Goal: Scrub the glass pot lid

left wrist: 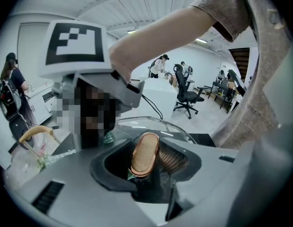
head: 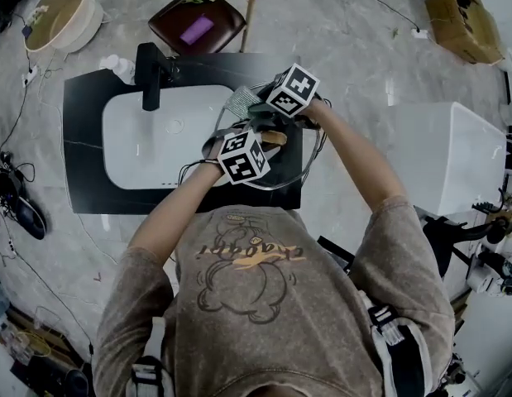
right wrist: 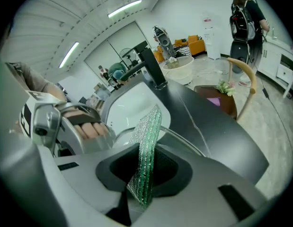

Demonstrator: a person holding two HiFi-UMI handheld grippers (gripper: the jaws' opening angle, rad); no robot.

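The person stands at the near side of a black bench (head: 82, 110) that carries a white rectangular sink basin (head: 148, 143), with a black faucet (head: 153, 77) at the basin's far edge. The round glass pot lid (head: 287, 162) is at the right end of the basin, over the right part of the bench and just in front of the person. Whether its rim rests on the bench cannot be told.

The left gripper (left wrist: 146, 163) holds the lid by its copper-brown oval knob (left wrist: 145, 150). Its jaws are closed on the knob at a middling width, and the clear dome of the lid (left wrist: 153, 126) curves behind it.

The right gripper (right wrist: 144, 176) is just beyond the left one, on the far side of the lid. Its jaws clamp narrowly on a silver-green scrub pad (right wrist: 147, 143), which stands on edge. The free end of the pad (head: 239, 102) reaches the lid's far-left rim (right wrist: 184, 140). Whether it presses on the glass is not clear.

Beyond the bench stands a dark brown chair (head: 185, 19) with a purple object on its seat.
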